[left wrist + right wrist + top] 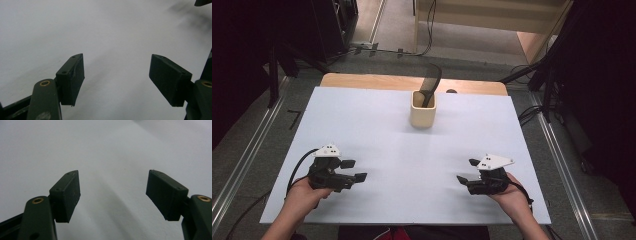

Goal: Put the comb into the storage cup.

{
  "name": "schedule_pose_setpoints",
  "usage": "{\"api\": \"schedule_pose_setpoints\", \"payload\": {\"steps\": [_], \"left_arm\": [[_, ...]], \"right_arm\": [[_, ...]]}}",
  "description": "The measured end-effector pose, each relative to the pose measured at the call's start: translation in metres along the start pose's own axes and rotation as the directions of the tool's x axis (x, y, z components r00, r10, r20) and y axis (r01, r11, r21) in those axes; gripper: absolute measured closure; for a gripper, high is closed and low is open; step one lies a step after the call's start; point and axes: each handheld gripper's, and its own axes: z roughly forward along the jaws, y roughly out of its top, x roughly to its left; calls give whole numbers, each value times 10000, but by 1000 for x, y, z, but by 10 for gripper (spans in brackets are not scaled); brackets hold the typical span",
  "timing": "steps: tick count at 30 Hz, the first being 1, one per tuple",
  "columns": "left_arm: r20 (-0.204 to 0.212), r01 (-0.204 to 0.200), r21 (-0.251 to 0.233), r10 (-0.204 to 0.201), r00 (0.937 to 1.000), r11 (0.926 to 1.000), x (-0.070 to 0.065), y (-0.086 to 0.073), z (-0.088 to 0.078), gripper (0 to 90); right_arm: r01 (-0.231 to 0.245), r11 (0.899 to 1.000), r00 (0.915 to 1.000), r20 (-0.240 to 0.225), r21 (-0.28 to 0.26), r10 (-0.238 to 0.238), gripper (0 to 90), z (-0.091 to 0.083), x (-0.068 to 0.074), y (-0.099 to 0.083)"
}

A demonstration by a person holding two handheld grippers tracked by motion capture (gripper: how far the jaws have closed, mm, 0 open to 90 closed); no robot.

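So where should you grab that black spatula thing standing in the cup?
Probably by the part of the black utensil that sticks up above the cream cup, coming down from above. Its lower end is hidden inside the cup, so the upper part that leans toward the far side is free. Both grippers, left gripper and right gripper, are open.

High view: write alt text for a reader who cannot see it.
A cream cup holding a dark utensil stands at the far middle of a white table. Nearer, a person's hands hold the left gripper and right gripper, both open and empty.
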Motion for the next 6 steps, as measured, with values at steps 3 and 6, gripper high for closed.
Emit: {"api": "schedule_pose_setpoints", "payload": {"steps": [3, 6], "left_arm": [[-10, 12, 55, -12, 10000, 10000, 1, 0, 0, 294], [-8, 54, 109, -54, 10000, 9999, 3, -1, 0, 294]], "right_arm": [[-34, 10000, 10000, -73, -26, 33, 257, 0, 0, 0], [-25, 10000, 10000, -74, -46, 25, 255, 0, 0, 0]]}}
